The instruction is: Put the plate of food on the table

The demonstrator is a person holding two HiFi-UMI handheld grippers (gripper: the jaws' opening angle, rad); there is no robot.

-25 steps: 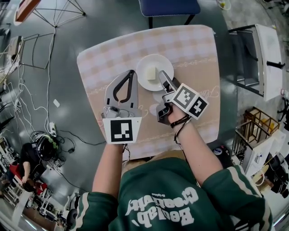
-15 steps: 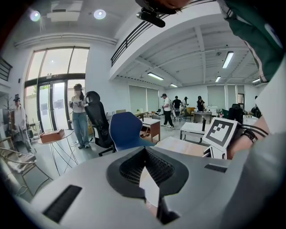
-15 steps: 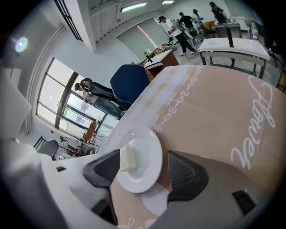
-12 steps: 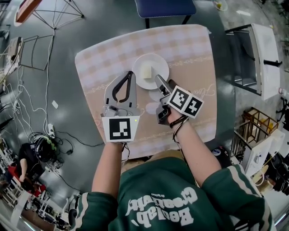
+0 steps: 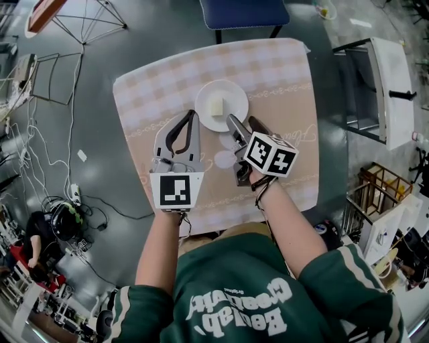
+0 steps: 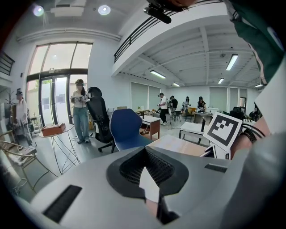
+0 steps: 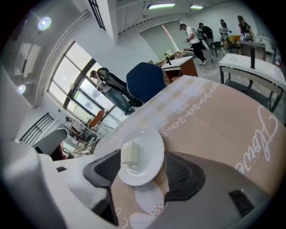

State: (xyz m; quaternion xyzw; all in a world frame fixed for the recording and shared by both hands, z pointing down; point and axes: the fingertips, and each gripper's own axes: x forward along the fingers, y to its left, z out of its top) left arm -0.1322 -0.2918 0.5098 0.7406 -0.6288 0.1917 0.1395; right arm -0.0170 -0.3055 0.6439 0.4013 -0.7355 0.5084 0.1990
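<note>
Plate down on table; release step, task approx. done.
Plate (image 5: 232, 94) w/ pale food block (image 5: 216, 106) sits on table (image 5: 281, 74). Right tongs (image 5: 241, 124) apart beside its near rim (no grip), left tongs (image 5: 192, 118) together, empty. Next, prob.: lift right tongs clear w/o nudging plate.

Left gripper (image 5: 194, 115) jaws together, right gripper (image 5: 242, 122) jaws apart

Blue chair (image 5: 245, 11) at top, wire-legged side table (image 5: 41, 13) upper left, cables (image 5: 100, 199) along left, white cabinet (image 5: 389, 87) at right.
</note>
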